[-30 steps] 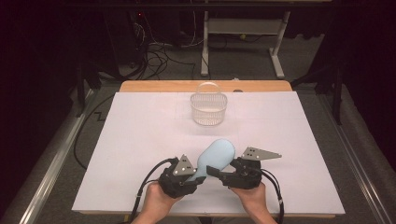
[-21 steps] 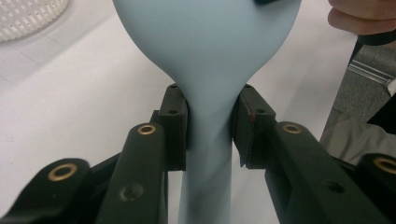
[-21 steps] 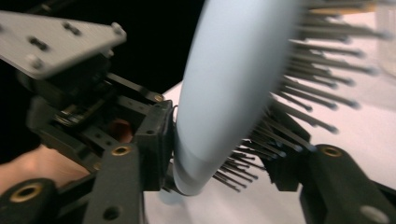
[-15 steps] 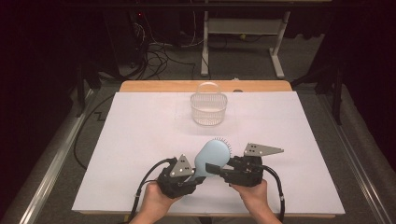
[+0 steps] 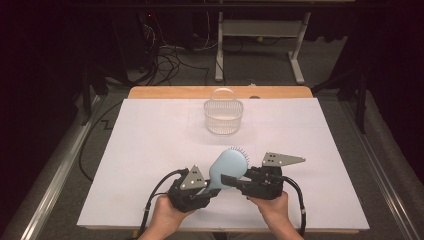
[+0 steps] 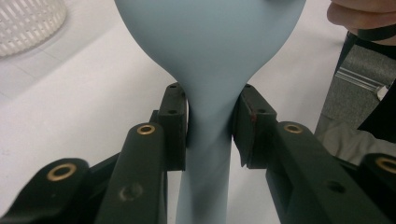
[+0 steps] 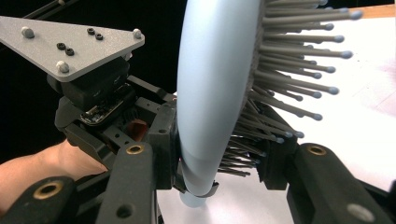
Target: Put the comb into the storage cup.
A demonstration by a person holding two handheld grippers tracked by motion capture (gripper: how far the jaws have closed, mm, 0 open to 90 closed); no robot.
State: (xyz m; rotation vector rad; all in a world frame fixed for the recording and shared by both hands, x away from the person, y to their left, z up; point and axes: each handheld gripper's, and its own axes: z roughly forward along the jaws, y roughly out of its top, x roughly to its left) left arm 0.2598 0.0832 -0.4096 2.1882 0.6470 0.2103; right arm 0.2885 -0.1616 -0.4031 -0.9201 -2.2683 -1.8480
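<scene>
Both grip the pale blue hairbrush (image 5: pixel 227 167), held above the near worktop (image 5: pixel 150 145): left hand-held gripper (image 6: pixel 210 123) clamps its handle; right hand-held gripper (image 7: pixel 222 154) has just closed across its head. Springy bristles (image 7: pixel 299 60) could let it twist loose.

In the left gripper view the hairbrush (image 6: pixel 210 56) is cut off by the top edge, so its bristles and far tip stay unseen, and its handle runs out past the bottom edge between the jaws. The white basket (image 6: pixel 28 18) at far left shows just a corner, soft with blur. In the right gripper view the brush head leaves the frame at the top, and its lower end sits hidden behind the jaws; whether the right pad presses bristles or pad cushion is hard to tell. In the high view the right gripper (image 5: pixel 235 181) covers the near part of the brush, and both forearms are cropped at the bottom.
</scene>
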